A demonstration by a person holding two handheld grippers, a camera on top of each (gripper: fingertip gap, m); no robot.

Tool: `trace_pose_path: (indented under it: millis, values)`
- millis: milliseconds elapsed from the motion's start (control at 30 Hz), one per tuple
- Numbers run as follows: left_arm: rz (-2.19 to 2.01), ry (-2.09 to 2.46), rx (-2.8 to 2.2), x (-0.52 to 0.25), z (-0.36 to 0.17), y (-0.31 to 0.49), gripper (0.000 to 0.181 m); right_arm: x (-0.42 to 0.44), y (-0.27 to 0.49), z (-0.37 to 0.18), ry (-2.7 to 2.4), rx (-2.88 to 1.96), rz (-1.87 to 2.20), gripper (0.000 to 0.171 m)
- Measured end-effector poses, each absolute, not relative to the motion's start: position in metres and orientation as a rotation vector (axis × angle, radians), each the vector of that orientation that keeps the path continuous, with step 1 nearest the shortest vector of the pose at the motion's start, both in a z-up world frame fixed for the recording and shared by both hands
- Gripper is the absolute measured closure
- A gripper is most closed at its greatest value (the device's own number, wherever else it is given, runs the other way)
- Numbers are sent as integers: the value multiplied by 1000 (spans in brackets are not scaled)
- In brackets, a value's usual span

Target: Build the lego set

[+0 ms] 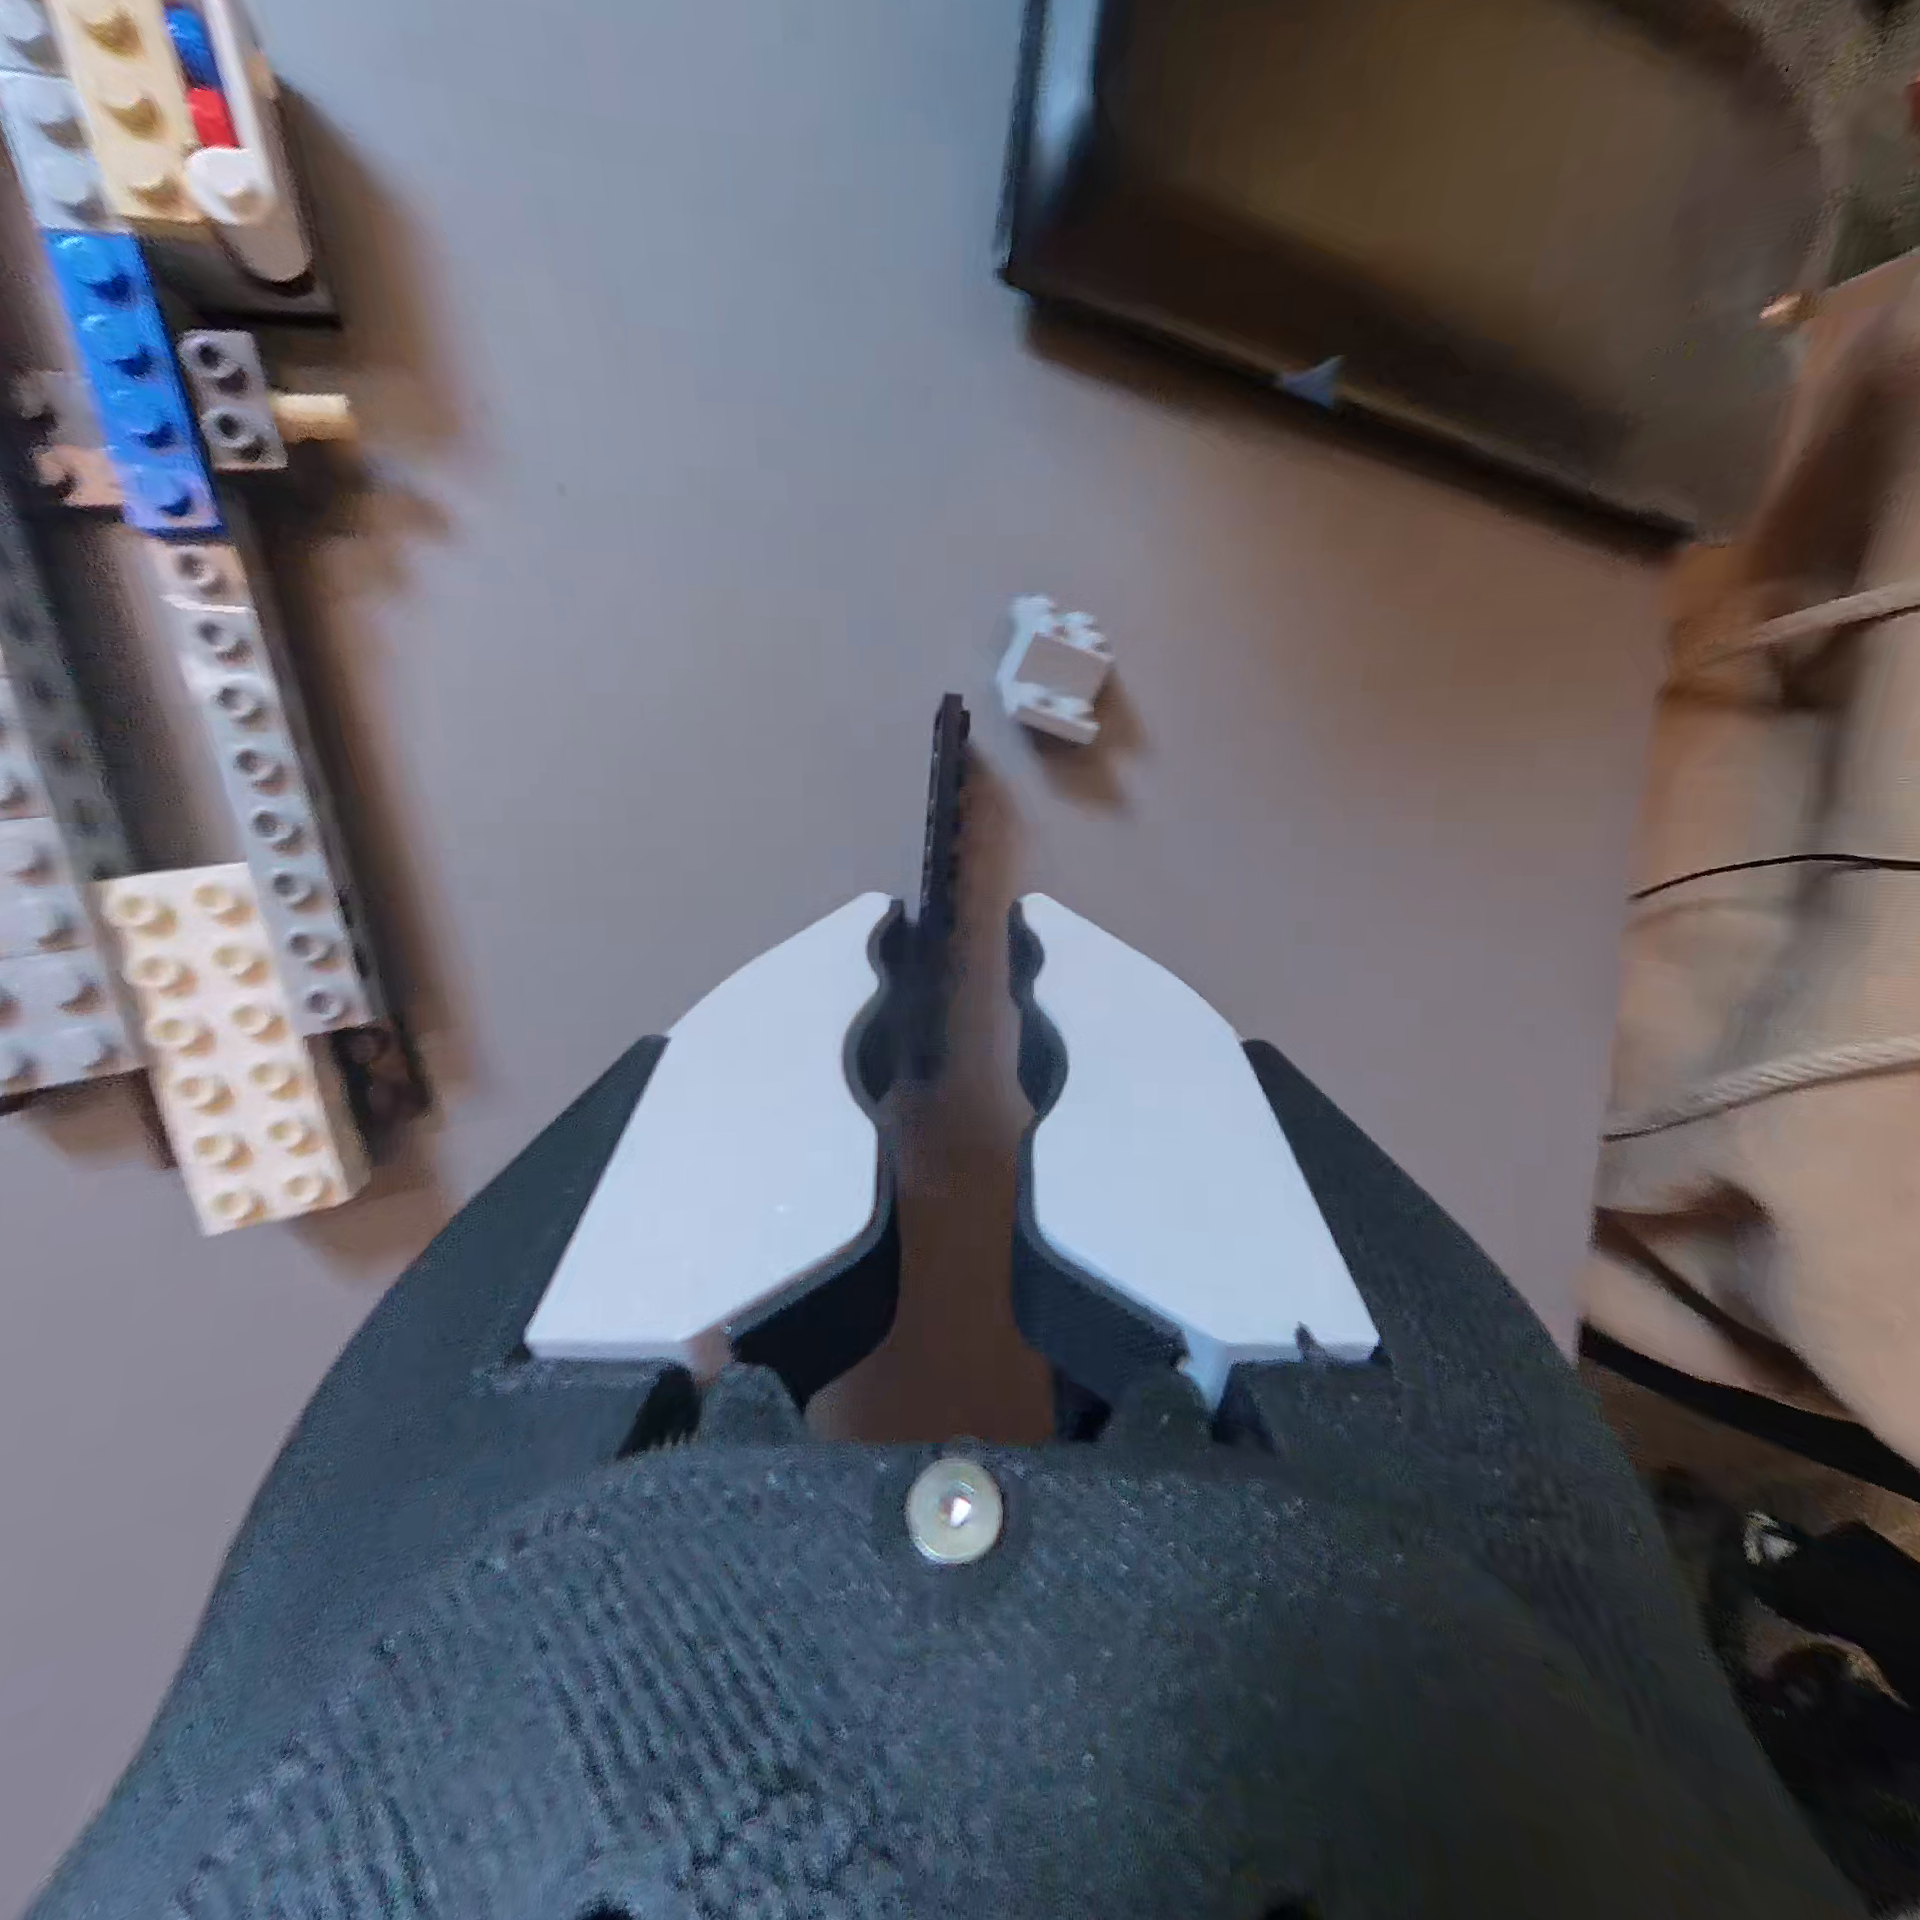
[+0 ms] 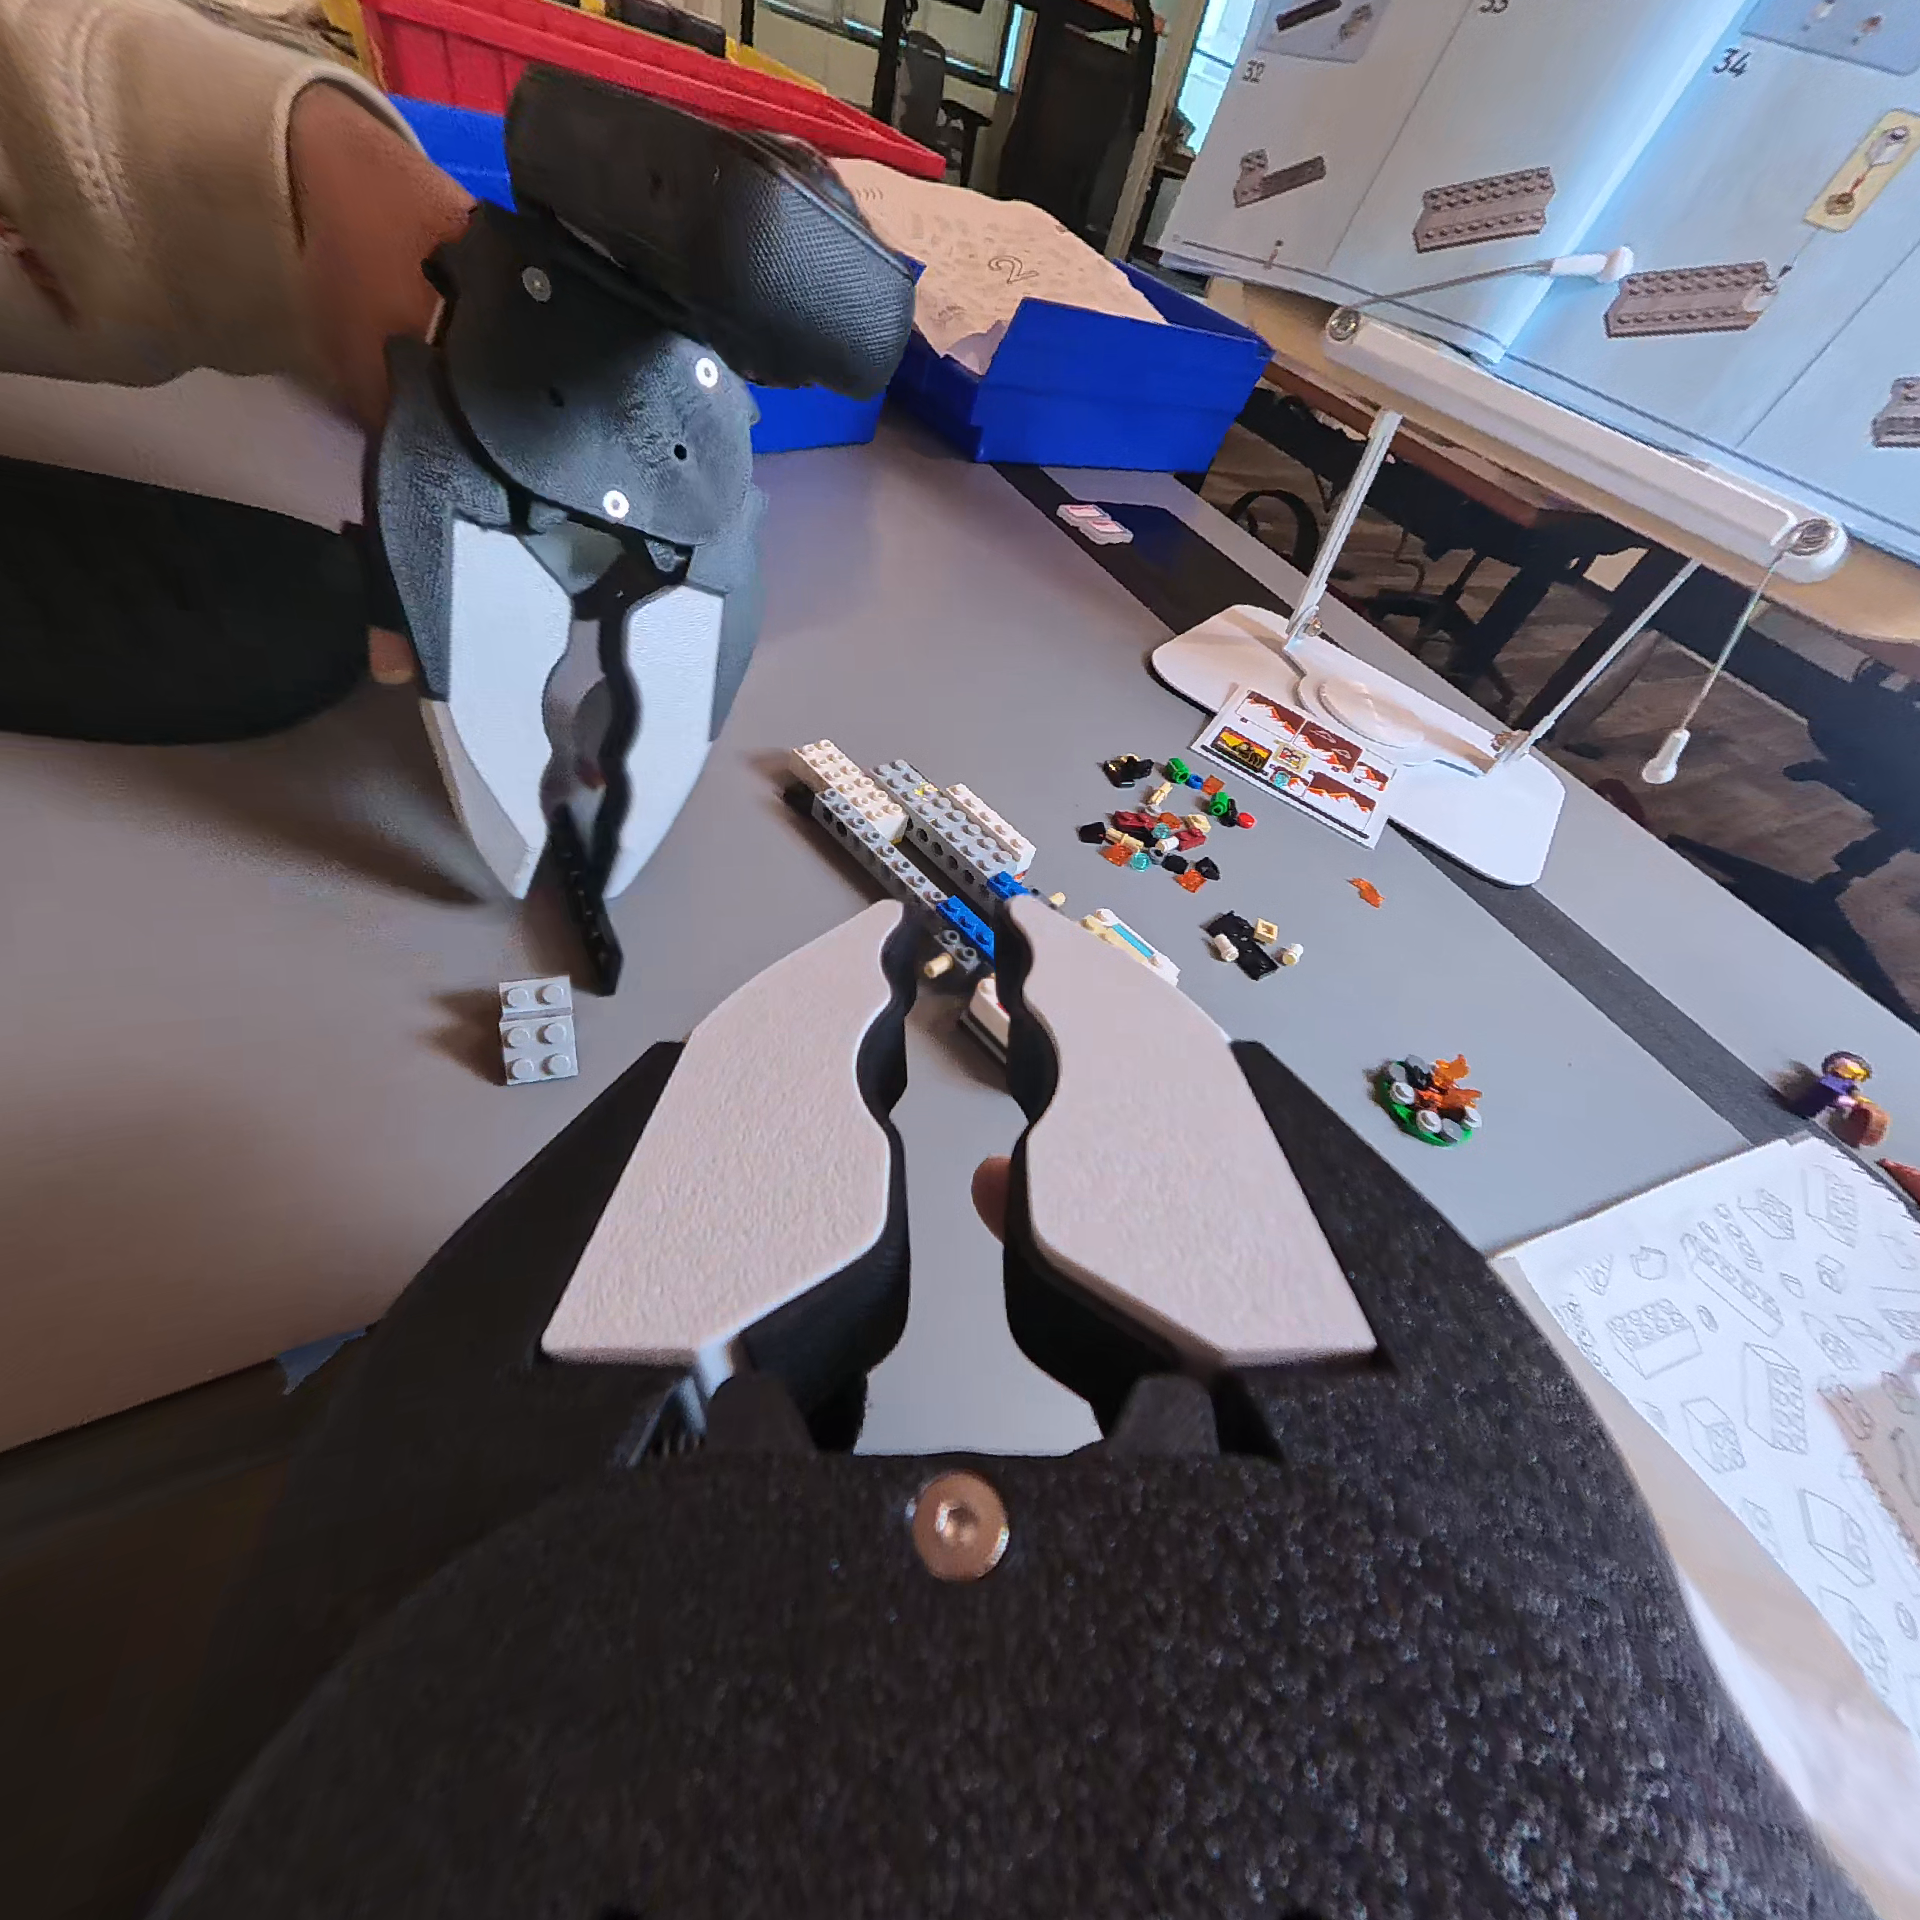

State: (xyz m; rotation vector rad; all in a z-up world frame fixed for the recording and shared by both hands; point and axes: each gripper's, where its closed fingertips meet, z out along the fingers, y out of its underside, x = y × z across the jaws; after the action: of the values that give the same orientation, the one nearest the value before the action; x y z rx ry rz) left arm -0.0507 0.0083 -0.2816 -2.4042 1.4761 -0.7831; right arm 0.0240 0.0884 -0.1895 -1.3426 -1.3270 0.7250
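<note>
My left gripper [image 1: 954, 914] is shut on a long black lego beam [image 1: 943, 800] that sticks out past its fingertips. In the right wrist view the left gripper [image 2: 566, 883] points down at the grey table, and the black beam [image 2: 587, 914] has its lower end at the table top. A small light grey brick assembly [image 1: 1055, 675] lies just beside the beam's end, and it also shows in the right wrist view [image 2: 537, 1029]. The partly built model [image 2: 914, 821] of grey, white, tan and blue bricks lies mid-table. My right gripper [image 2: 954, 914] is open and empty, low over the table before the model.
Loose small pieces [image 2: 1169, 821] and a sticker sheet [image 2: 1299, 758] lie right of the model, by a white stand [image 2: 1455, 790]. A small campfire build [image 2: 1429, 1101] and a paper sheet [image 2: 1745, 1340] are at the right. Blue bins [image 2: 1081, 384] stand at the back. A beige sleeve [image 1: 1766, 831] is close. The grippers' ends are close to 15 cm from one another.
</note>
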Motion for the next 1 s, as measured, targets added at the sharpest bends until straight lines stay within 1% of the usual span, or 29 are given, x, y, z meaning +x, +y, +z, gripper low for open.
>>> trace_pose_path:
  millis: [67, 167, 267, 367, 433, 467, 500, 567, 633, 700, 733, 767, 800, 933, 1000]
  values:
    - [-643, 1437, -2389, -58, -280, 23, 153, 23, 87, -191, -1342, -1340, 721, 158]
    - [-496, 1355, -2327, -70, -268, 39, 155, 22, 84, -193, -1360, -1337, 723, 158]
    - [-410, 1379, -2261, -74, -265, 32, 154, 20, 81, -196, -1379, -1334, 722, 158]
    - [-391, 1401, -2220, -73, -270, 24, 164, 18, 79, -200, -1392, -1342, 733, 158]
    - [-405, 1391, -2253, -73, -279, 25, 166, 16, 78, -203, -1398, -1356, 746, 158]
    - [-420, 1389, -2270, -74, -283, 26, 174, 15, 78, -205, -1400, -1364, 749, 158]
    - [-491, 1381, -2279, -71, -283, 25, 176, 15, 78, -207, -1402, -1371, 751, 158]
    - [-685, 1351, -2341, -65, -282, 21, 176, 15, 77, -209, -1407, -1386, 763, 158]
    - [-965, 1344, -2401, -58, -280, 9, 176, 14, 74, -213, -1427, -1408, 785, 157]
    - [-1070, 1309, -2429, -57, -280, 12, 176, 14, 74, -215, -1432, -1412, 785, 157]
    - [-1101, 1309, -2437, -58, -279, 13, 171, 14, 74, -216, -1438, -1414, 783, 157]
    - [-1080, 1294, -2439, -61, -278, 17, 163, 14, 73, -216, -1442, -1414, 781, 157]
    - [-1006, 1280, -2440, -66, -277, 24, 157, 14, 73, -216, -1445, -1412, 779, 157]
    - [-685, 1228, -2365, -83, -264, 48, 155, 14, 72, -217, -1453, -1411, 791, 157]
    - [-618, 1260, -2314, -83, -259, 41, 155, 14, 71, -219, -1463, -1412, 790, 157]
